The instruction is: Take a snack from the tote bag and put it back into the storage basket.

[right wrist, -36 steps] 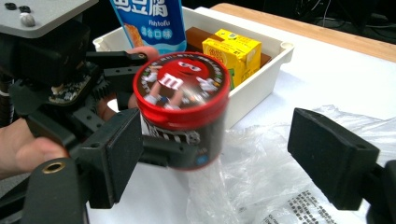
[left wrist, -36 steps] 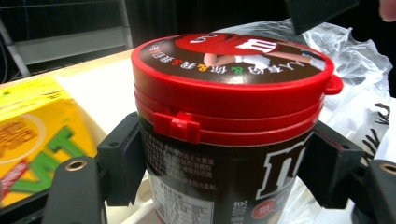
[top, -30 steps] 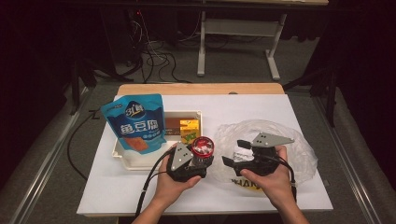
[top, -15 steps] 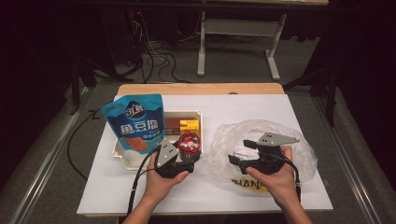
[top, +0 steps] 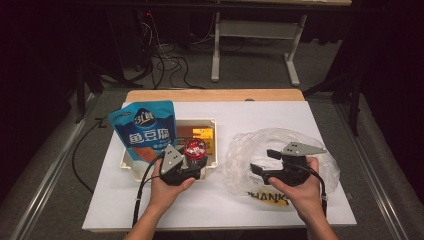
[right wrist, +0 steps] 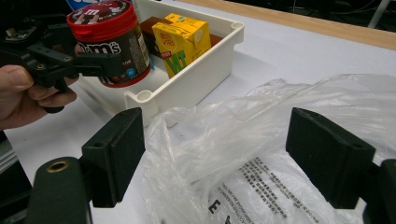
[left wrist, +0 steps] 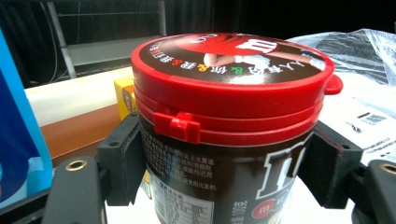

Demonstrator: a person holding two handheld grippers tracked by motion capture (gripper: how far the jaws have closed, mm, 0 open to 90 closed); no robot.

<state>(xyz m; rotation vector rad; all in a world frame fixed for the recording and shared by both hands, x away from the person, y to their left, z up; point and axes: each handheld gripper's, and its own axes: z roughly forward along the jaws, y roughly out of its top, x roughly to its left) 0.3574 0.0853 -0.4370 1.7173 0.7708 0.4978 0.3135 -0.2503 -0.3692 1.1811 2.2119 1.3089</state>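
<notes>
From above, a person's two hands reach over a white table, each holding a black two-jaw gripper. The left gripper [top: 192, 165] is clamped on a candy tub [top: 195, 151] with a red lid, held upright over the near right corner of a white tray [top: 129, 167]. A blue snack pouch [top: 146, 132] stands at the tray's left end, and a yellow drink carton [top: 204, 136] lies in its right part. The right gripper [top: 260, 167] hovers with its jaws apart over a crumpled clear plastic bag [top: 300, 137], just right of the tray. In the left gripper view, the tub [left wrist: 231, 126] sits upright between the two black jaws, both pads pressed against its dark printed wall below the red lid; the blue pouch [left wrist: 18, 154] edges in at the left. In the right gripper view, the jaws stand wide apart with nothing gripped, the plastic bag [right wrist: 261, 140] lying below them. Farther off, the left gripper [right wrist: 88, 60] holds the tub [right wrist: 112, 44] over the tray's [right wrist: 187, 91] corner, beside the yellow carton [right wrist: 182, 42].
</notes>
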